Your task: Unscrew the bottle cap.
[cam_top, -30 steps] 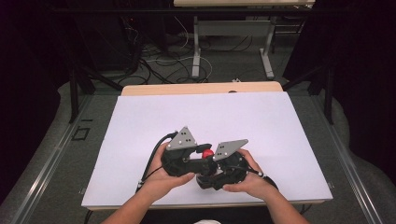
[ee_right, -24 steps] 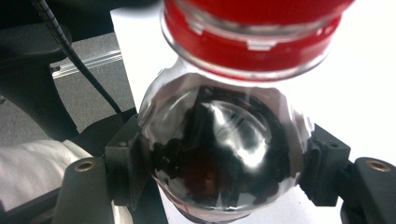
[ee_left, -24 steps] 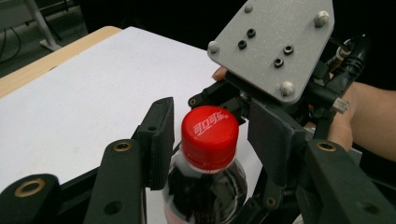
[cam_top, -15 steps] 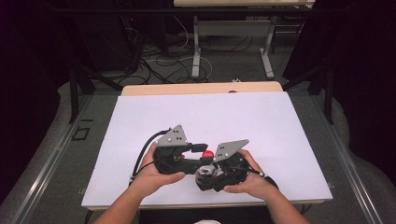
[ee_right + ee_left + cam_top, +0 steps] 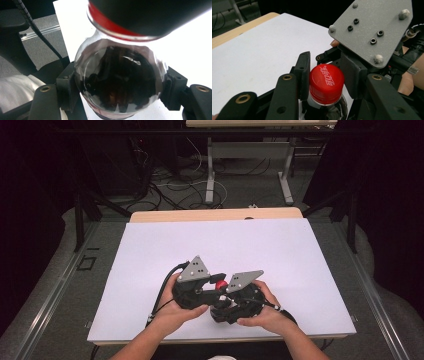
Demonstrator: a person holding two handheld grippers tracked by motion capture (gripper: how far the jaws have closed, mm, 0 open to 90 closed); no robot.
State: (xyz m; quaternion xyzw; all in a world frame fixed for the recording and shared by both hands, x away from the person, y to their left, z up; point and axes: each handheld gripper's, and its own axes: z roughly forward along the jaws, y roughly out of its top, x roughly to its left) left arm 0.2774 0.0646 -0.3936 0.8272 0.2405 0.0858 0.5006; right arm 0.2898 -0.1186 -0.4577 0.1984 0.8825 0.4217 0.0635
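— What lay under everything?
— A white sheet (image 5: pixel 240 250) covered nearly the whole wooden table (image 5: pixel 215 214); only a strip of bare wood showed along the table's far edge.
— And beyond the table?
— A second table stood farther back, its grey legs (image 5: pixel 210 175) planted on the floor, with a tangle of cables (image 5: pixel 170 182) lying between it and the wooden table.
— To the sides?
— Metal rails (image 5: pixel 55 290) ran along the floor left of the table, and dark curtains (image 5: pixel 385 180) hung to its right.
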